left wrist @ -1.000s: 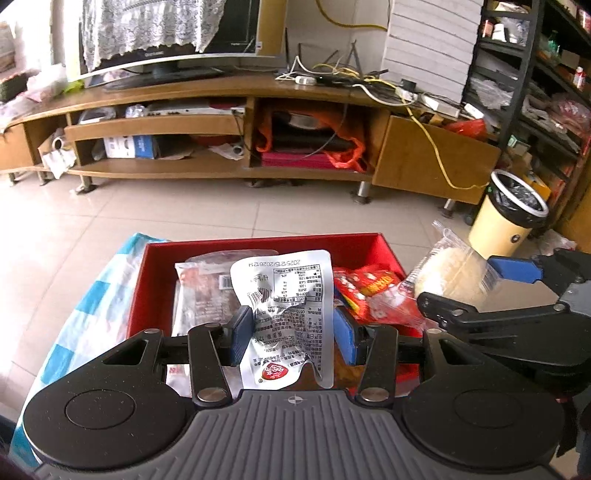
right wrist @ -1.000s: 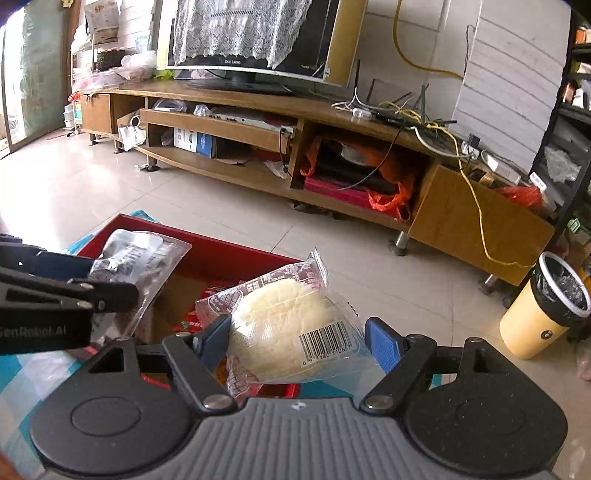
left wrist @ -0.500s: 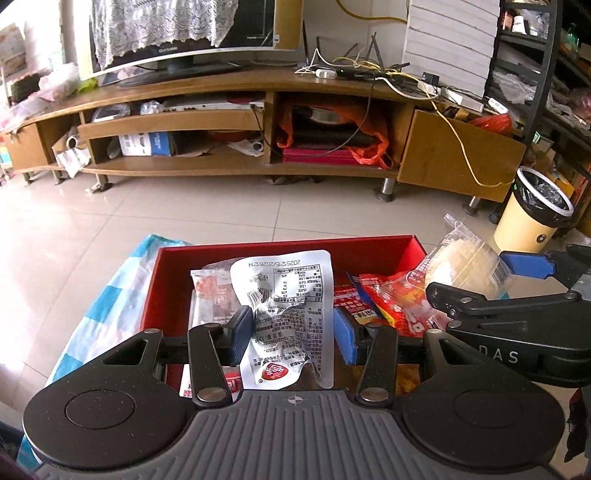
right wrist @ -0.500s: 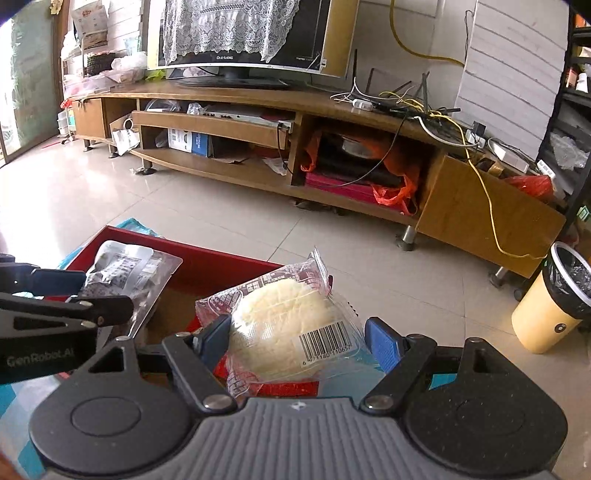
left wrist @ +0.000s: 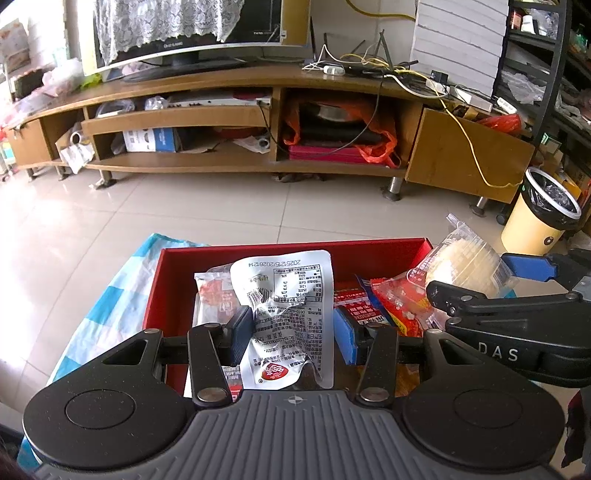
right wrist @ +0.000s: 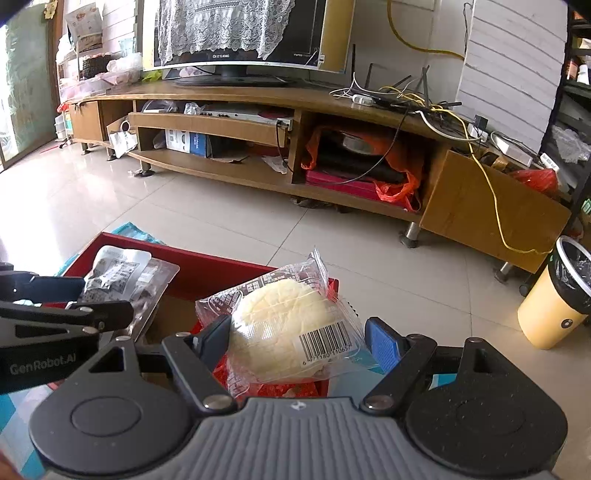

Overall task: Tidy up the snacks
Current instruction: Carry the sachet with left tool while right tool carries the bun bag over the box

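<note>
Silver foil catches the light on the snack pouch that the left gripper holds upright between its blue pads, the printed label facing the camera and a red logo near its lower edge. The pouch hangs above the red box, which sits on a blue-and-white checked cloth. Inside the box lie a clear packet with red print behind the pouch and red snack packets to its right.

The right gripper carries a clear-wrapped bun, pale and round, with a barcode on the wrapper facing the lens. Its left pad presses into the bun; the right blue pad seems to touch only the loose edge of the wrapper, though the clear film makes that hard to judge. The bun is over the right end of the box, just beside the left gripper's pouch.

Beyond the box stretches a tiled floor, then a long wooden TV stand with a monitor draped in lace. A yellow bin with a black liner stands to the right.
</note>
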Available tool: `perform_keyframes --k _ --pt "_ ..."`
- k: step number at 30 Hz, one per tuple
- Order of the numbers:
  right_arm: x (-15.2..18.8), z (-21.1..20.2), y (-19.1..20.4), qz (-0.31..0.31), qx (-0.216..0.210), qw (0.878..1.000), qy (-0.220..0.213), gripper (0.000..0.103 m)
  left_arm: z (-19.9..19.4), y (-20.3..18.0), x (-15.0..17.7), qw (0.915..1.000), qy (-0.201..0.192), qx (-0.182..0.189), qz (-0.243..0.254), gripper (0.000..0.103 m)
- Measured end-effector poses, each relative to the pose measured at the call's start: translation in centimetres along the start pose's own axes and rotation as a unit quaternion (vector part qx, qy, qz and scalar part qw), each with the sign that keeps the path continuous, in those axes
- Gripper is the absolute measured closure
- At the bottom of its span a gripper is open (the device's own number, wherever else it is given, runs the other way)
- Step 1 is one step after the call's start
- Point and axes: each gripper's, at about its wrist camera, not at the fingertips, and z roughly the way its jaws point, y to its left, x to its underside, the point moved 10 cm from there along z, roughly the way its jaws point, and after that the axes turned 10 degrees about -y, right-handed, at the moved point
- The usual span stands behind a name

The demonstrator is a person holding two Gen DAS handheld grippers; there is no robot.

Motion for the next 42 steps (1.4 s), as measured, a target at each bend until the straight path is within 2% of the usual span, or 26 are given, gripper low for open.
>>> perform_keyframes --k 42 --pt "1.2 4.5 0.1 0.030 -0.011 0.999 0.036 0.024 3.8 -0.2 0.3 0.9993 0.017 -0.024 0.023 0.046"
